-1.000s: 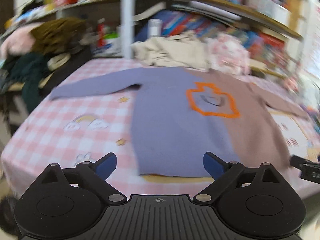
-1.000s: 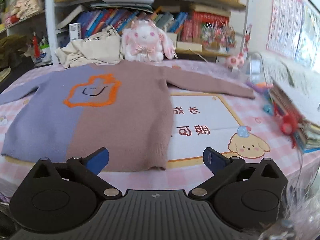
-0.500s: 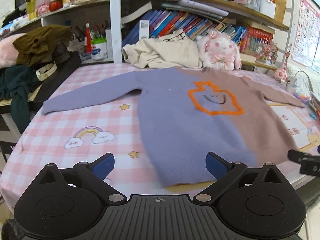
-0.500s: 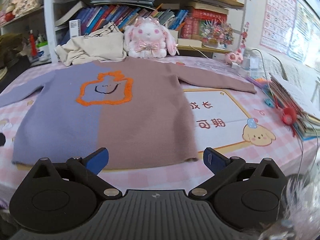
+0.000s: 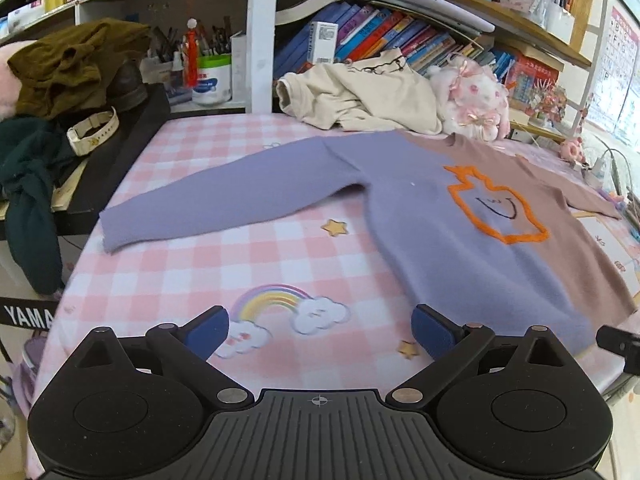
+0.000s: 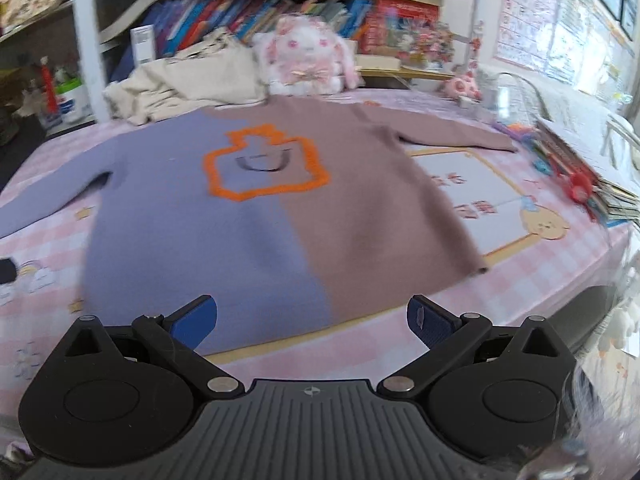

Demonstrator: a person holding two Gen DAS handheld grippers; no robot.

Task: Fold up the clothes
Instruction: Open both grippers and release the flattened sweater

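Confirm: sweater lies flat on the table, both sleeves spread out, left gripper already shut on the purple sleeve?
Not shut. In the left wrist view the left gripper is open and holds nothing, short of the purple sleeve. The sweater does lie flat with both sleeves spread.

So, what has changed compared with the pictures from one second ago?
Only the views shifted: the left gripper swung left toward the purple sleeve, the right gripper toward the sweater hem. Nothing gripped; jaws stay open, sweater stays flat.
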